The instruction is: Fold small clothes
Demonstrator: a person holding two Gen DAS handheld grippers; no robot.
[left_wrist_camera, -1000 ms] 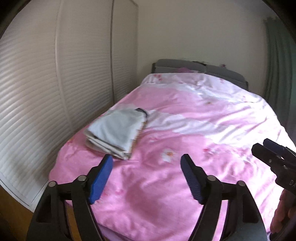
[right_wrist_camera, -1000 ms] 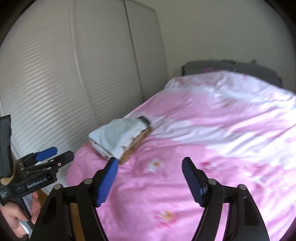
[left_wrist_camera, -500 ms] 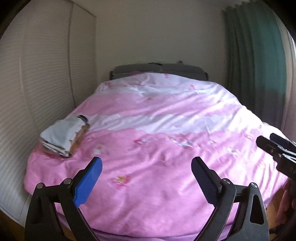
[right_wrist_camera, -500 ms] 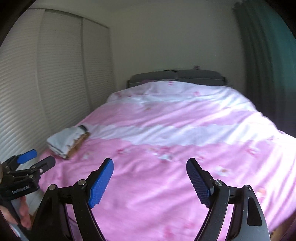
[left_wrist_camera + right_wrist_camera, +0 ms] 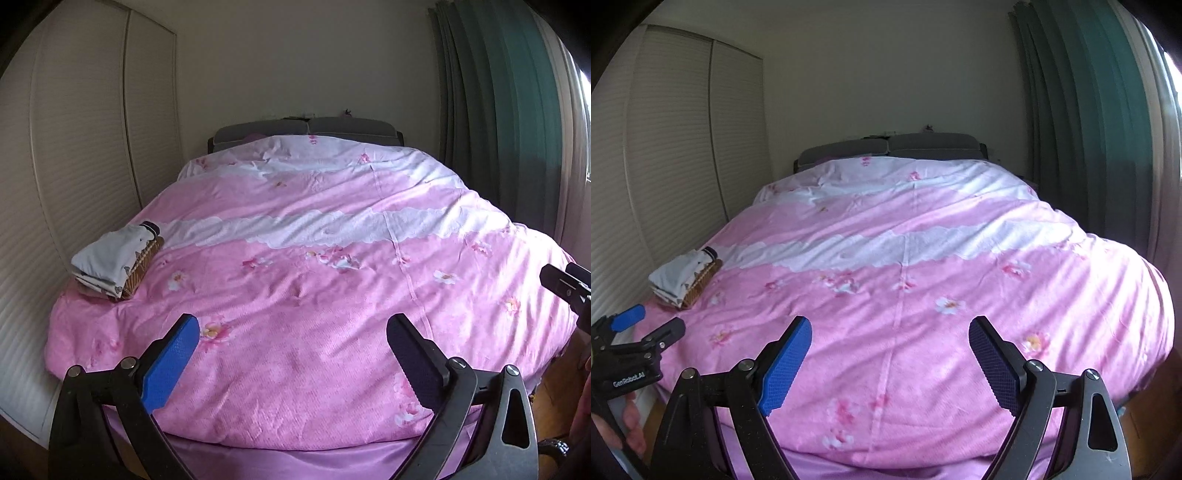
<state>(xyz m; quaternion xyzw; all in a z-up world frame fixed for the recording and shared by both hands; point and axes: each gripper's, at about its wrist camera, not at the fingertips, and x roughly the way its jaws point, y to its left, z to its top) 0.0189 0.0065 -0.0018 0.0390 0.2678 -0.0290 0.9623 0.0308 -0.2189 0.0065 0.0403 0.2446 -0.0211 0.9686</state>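
Left tool [image 5: 290,341] spread wide, nothing between its blue pads, jaws just been opening. Right tool [image 5: 890,345] also spread with nothing in it, jaws just been opening too. Both hang over the near end of the bed [image 5: 332,350], above the pink flowered cover, not touching it. Folded clothes [image 5: 114,264] sit in 1 small stack at the bed's left edge, well apart from both tools, beside the slatted wardrobe doors [image 5: 74,166]. Green curtain [image 5: 498,110] on the right.

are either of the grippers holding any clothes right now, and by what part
Nothing is held. The left gripper and right gripper are both open over the pink bedcover, and the folded clothes lie untouched near its left edge.
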